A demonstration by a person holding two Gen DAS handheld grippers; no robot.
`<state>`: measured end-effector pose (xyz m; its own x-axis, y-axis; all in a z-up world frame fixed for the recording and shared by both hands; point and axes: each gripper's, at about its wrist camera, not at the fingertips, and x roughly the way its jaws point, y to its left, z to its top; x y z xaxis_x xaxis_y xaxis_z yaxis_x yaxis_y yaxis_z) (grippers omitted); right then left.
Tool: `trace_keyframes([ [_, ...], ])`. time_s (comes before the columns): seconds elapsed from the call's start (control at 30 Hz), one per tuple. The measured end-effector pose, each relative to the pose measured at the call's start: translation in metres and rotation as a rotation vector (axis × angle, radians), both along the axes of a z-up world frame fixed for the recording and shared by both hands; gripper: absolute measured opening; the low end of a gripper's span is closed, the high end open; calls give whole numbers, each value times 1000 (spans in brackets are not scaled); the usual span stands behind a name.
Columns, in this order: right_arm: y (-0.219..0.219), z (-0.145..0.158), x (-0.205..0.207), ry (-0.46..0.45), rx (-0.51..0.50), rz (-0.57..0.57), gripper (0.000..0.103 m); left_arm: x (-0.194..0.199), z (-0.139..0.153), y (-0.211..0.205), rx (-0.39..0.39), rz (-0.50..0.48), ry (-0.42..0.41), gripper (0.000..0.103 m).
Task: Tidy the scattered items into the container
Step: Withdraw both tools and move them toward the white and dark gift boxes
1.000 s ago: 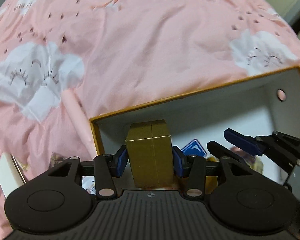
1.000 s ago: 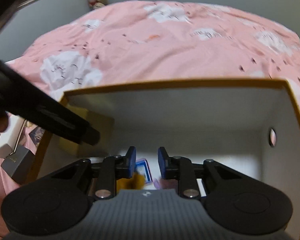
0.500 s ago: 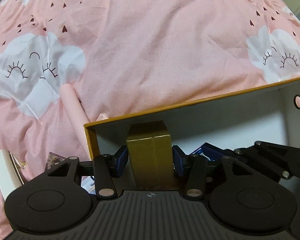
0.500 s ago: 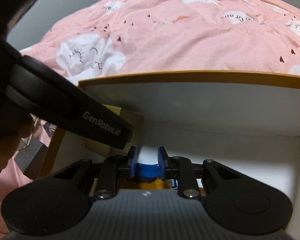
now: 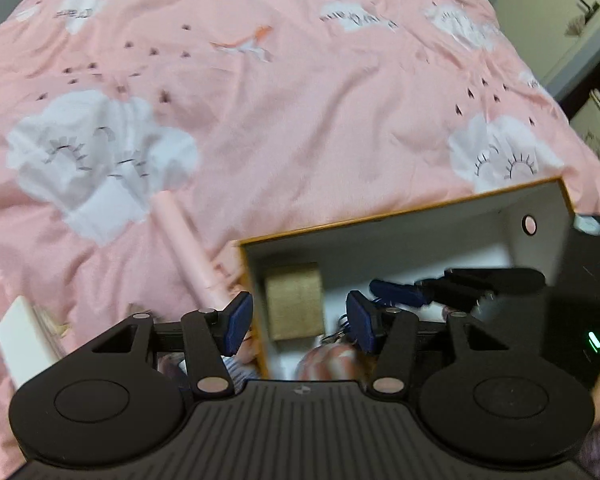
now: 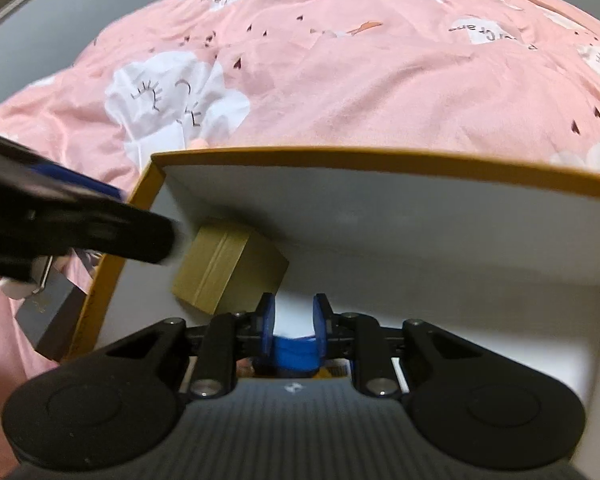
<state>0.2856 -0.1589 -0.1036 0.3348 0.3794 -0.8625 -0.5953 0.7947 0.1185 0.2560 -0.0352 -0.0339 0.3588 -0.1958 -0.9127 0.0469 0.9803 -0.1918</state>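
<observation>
The container [image 5: 400, 214], a white box with an orange rim [image 6: 380, 156], sits on the pink bedspread. A gold box [image 5: 296, 306] rests in its far left corner [image 6: 228, 268], free of any grip. My left gripper [image 5: 300, 322] hangs open above that corner, nothing between its pads. In the right wrist view it is a blurred black shape [image 6: 80, 228] at the left rim. My right gripper [image 6: 293, 324] reaches down inside the container. Its jaws are closing, and a blue item [image 6: 292, 350] fills the gap between the pads. The left wrist view shows its fingers [image 5: 396, 294] inside the box.
A pink tube [image 5: 184, 252] lies on the bedspread [image 5: 300, 100] just left of the container. A white box [image 5: 24, 344] sits at the far left, and a dark grey box [image 6: 48, 320] sits outside the left wall. A pink striped item [image 5: 328, 360] lies in the container.
My left gripper spread its jaws, let go of the gold box and drew up and back. The right gripper sank deeper into the container and narrowed around the blue item.
</observation>
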Motion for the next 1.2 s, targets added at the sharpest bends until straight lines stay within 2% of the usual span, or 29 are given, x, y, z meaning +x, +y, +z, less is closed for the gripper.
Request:
trace_keyframes([
  [0.1,14,-4,7,-35,-86,30,22,-12,9,23,4,39,-58,61],
  [0.17,21,-9,10,-23,-97,44,21,-22,6,37,19,88,-75,61],
  [0.27,24,-18,11,4,-90,73,17,-37,-8,58,48,149,-57,61],
  [0.33,28,-19,9,24,-62,84,4,-47,-19,73,69,180,-39,61],
  [0.57,29,-15,-1,-1,-97,70,6,-83,-33,111,65,225,-20,61],
  [0.7,30,3,-16,-108,-109,33,7,-101,-28,114,87,201,-52,61],
  [0.8,24,27,-37,-157,-40,17,7,-115,-24,116,111,187,-71,64],
  [0.97,23,59,-70,-161,110,16,10,-138,-23,125,131,207,-71,64],
  [1.1,41,69,-90,-87,222,53,31,-152,-24,142,113,271,-70,64],
  [1.2,64,66,-102,-35,243,97,34,-157,-24,161,34,347,-77,64],
])
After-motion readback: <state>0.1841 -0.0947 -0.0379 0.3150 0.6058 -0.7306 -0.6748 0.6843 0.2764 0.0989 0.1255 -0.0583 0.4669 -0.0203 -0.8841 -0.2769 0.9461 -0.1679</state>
